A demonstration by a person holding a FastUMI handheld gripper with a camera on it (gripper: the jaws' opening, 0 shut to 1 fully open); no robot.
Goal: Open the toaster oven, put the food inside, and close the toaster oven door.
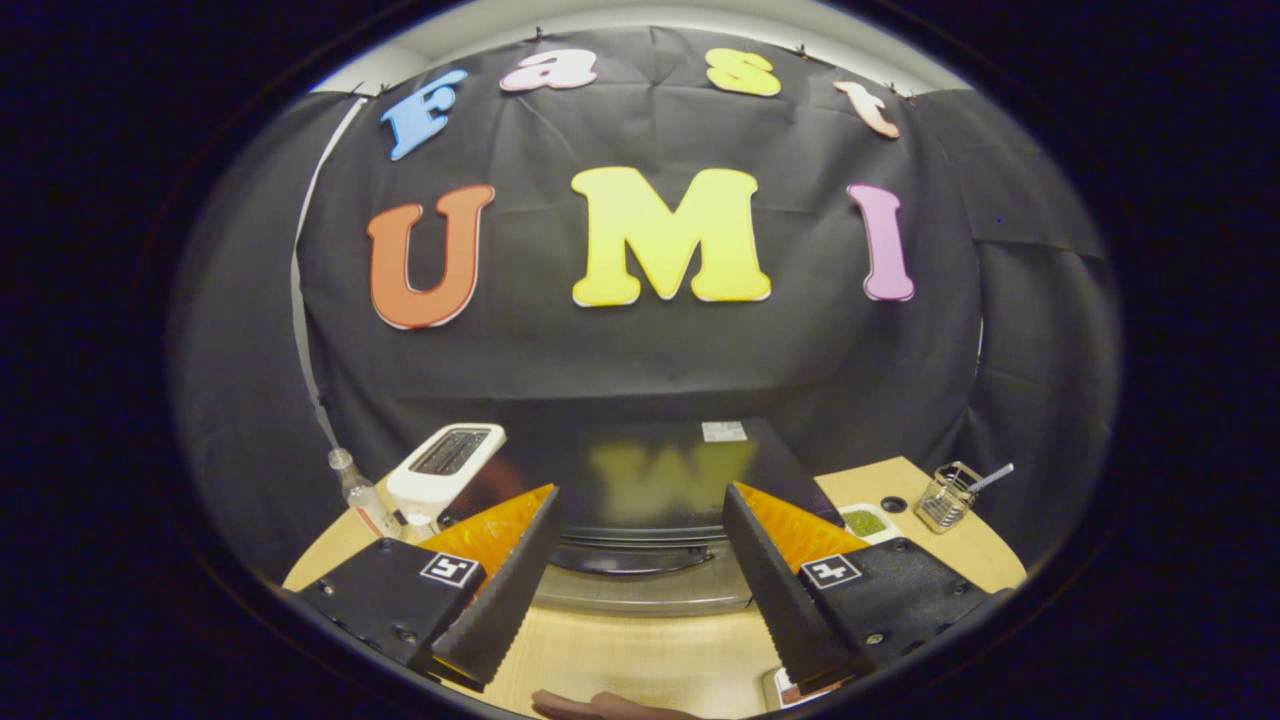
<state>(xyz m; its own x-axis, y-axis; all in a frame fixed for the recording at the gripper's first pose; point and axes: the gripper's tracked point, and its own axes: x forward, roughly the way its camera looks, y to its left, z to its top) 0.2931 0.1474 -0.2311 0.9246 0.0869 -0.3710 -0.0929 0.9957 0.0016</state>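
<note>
While hovering with gripper (640,575) spread wide and holding nothing, facing closed toaster oven (645,500) just ahead on desk (620,650); risking fingers slipping off door handle (632,560), dragging oven.

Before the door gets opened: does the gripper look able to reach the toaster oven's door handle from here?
Probably yes. The gripper is open, fingers spread, and the door handle of the toaster oven lies just ahead between them, with nothing in the way.
</note>
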